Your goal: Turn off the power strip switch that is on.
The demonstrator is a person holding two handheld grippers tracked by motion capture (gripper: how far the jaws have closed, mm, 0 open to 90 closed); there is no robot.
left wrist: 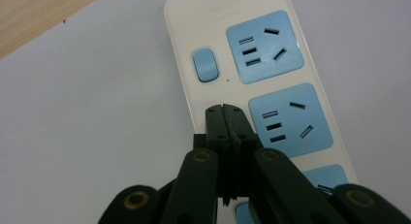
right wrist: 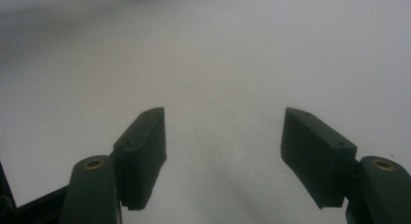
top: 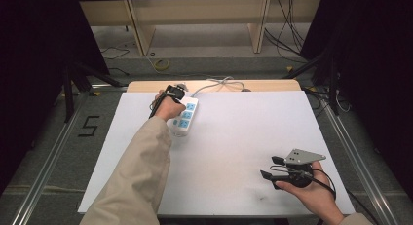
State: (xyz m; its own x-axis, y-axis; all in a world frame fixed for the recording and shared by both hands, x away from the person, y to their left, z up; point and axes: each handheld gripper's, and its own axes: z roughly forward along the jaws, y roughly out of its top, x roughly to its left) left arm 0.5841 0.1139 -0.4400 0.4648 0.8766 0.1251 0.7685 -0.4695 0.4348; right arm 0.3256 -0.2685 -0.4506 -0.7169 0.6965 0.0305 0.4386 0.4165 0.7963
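Power strip (top: 185, 118): in the high view it lies on the white table (top: 234, 147) near the far edge, cream with blue sockets, its grey cord (top: 214, 84) running off the far side. The left gripper (top: 171, 92) sits over its far end; the right gripper (top: 272, 167) is well apart, near the front edge, jaws spread.

In the left gripper view the power strip (left wrist: 261, 88) shows a cream body, blue socket faces and a blue rocker switch (left wrist: 205, 65). The left gripper (left wrist: 225, 112) has its jaws pressed together, empty, tips over the cream edge just below the switch, beside the second socket (left wrist: 290, 121).

In the right gripper view the right gripper (right wrist: 224, 136) has its jaws wide apart over bare table (right wrist: 218, 54).
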